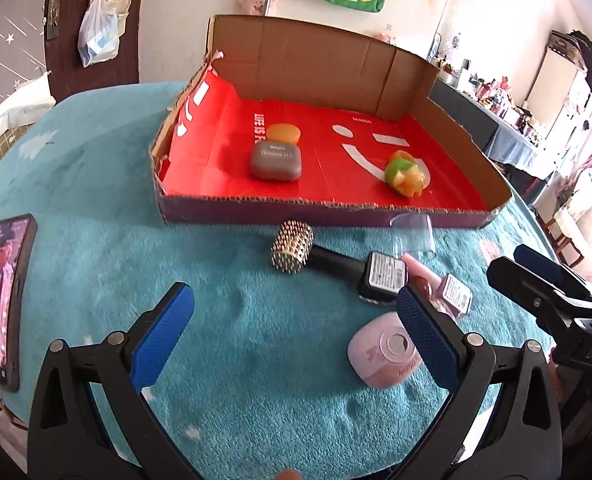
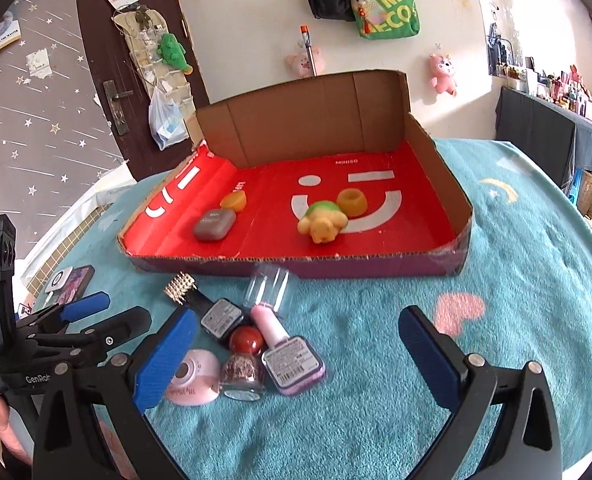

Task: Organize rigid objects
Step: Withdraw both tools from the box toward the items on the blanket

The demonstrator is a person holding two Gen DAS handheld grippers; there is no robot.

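A cardboard tray point(image 1: 316, 210) point(image 2: 296, 268) with a red floor holds a grey case point(image 1: 275, 161) point(image 2: 214, 224), an orange lid point(image 1: 283, 134), a yellow-green toy point(image 1: 406, 174) point(image 2: 323, 221) and an orange cup point(image 2: 352, 201). In front of it on the teal cloth lie a spiky round brush point(image 1: 292, 246) point(image 2: 181, 287), a clear cup point(image 1: 412, 236) point(image 2: 267, 287), a pink nail polish bottle point(image 2: 290, 354), a red-capped glitter bottle point(image 2: 245, 364) and a pink round case point(image 1: 384, 354) point(image 2: 192, 378). My left gripper point(image 1: 296, 340) is open above the cloth. My right gripper point(image 2: 296, 356) is open around the bottles.
A phone point(image 1: 0, 300) lies at the table's left edge. The right gripper shows at the right in the left wrist view point(image 1: 544, 292). The left gripper shows at the left in the right wrist view point(image 2: 76, 324). A door and wall stand behind the table.
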